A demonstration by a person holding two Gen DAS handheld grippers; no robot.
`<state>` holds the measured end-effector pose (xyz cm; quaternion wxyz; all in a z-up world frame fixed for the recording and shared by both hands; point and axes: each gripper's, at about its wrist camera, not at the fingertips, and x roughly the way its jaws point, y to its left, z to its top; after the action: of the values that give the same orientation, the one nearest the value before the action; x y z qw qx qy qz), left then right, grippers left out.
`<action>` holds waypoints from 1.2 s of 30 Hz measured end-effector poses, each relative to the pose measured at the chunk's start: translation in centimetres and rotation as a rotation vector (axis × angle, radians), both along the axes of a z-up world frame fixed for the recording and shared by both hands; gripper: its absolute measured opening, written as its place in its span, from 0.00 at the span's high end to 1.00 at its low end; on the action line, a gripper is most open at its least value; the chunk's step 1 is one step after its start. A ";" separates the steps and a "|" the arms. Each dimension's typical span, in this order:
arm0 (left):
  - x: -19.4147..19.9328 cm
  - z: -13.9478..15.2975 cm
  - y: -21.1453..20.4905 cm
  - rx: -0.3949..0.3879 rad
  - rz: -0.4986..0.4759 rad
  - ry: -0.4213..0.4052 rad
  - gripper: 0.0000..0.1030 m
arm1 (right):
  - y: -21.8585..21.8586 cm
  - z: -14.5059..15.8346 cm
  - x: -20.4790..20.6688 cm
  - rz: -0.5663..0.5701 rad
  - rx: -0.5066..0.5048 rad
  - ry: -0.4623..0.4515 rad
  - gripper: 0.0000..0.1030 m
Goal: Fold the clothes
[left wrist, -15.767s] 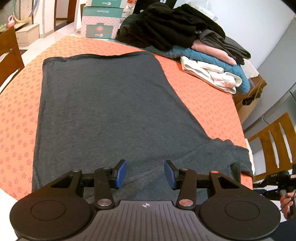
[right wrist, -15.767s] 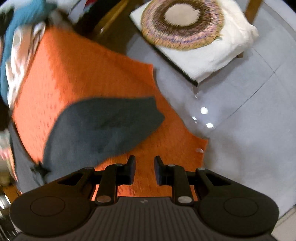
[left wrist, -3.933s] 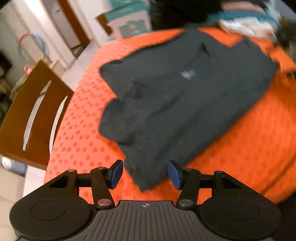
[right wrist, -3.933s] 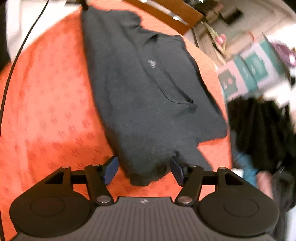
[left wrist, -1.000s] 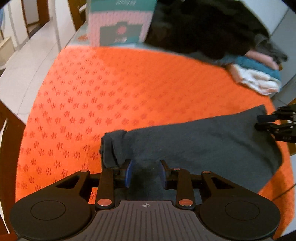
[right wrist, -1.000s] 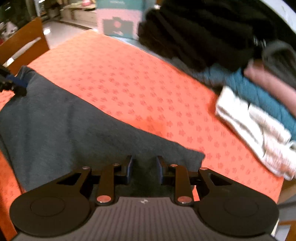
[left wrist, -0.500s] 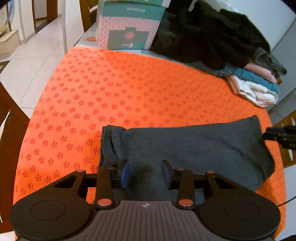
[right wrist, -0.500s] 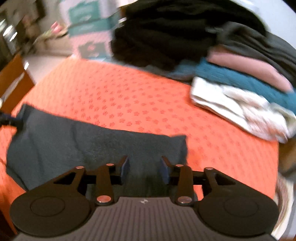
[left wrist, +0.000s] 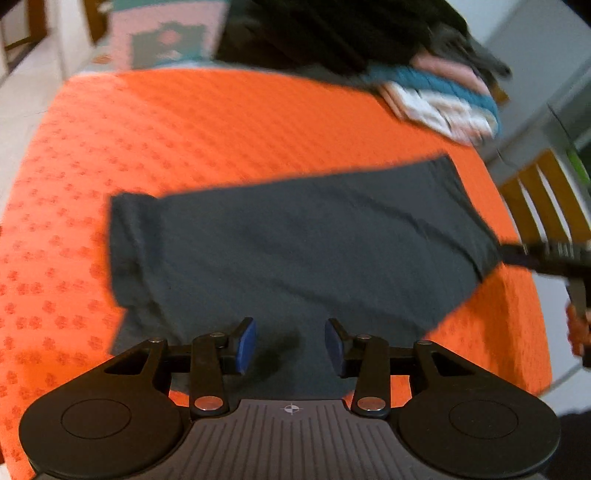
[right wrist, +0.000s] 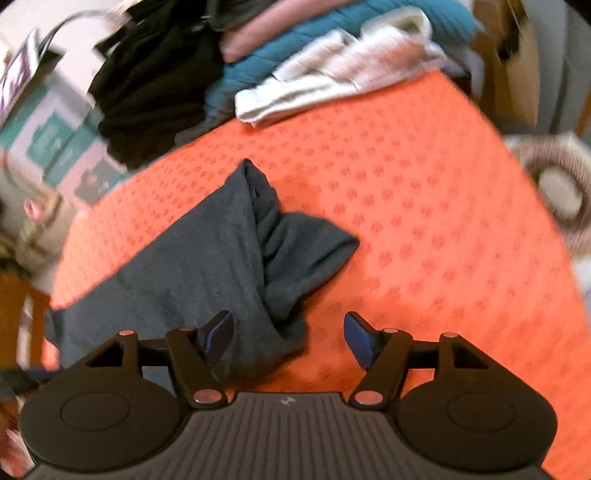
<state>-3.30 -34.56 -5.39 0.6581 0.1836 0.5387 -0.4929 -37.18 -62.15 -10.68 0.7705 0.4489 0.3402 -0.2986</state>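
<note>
A dark grey garment (left wrist: 295, 251) lies folded into a long strip on the orange table. In the right wrist view the garment (right wrist: 221, 266) shows its right end bunched and creased. My left gripper (left wrist: 290, 345) is open, just above the strip's near edge, with nothing between its blue pads. My right gripper (right wrist: 288, 338) is wide open and empty over the garment's near right corner. The right gripper also shows in the left wrist view (left wrist: 543, 256) at the strip's right end.
A stack of folded clothes (left wrist: 439, 96) and a black heap (left wrist: 325, 33) sit at the table's far side, next to a teal and pink box (left wrist: 166, 37). A wooden chair (left wrist: 546, 199) stands at the right. A woven mat (right wrist: 557, 184) lies beyond the table's right edge.
Both grippers have opened and let go of the garment, which now lies on the table. The right gripper has pulled back and turned, and the strip's right end is bunched.
</note>
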 end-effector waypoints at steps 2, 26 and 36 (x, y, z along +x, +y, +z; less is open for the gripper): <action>-0.7 -0.9 -0.2 0.024 -0.035 -0.004 0.57 | -0.2 -1.0 0.0 -0.038 0.055 -0.063 0.30; -1.3 7.2 -11.1 -0.099 -0.017 0.222 0.14 | 5.0 5.1 7.8 0.060 -0.224 -0.013 0.90; -8.2 7.4 -25.2 0.128 -0.288 0.180 0.09 | 6.3 5.2 8.3 0.105 -0.282 -0.069 0.90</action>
<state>-11.46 -59.75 1.97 0.5170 0.2555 0.5937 -0.5613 -28.88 -55.81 -5.48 0.8517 0.3277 0.2912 -0.2870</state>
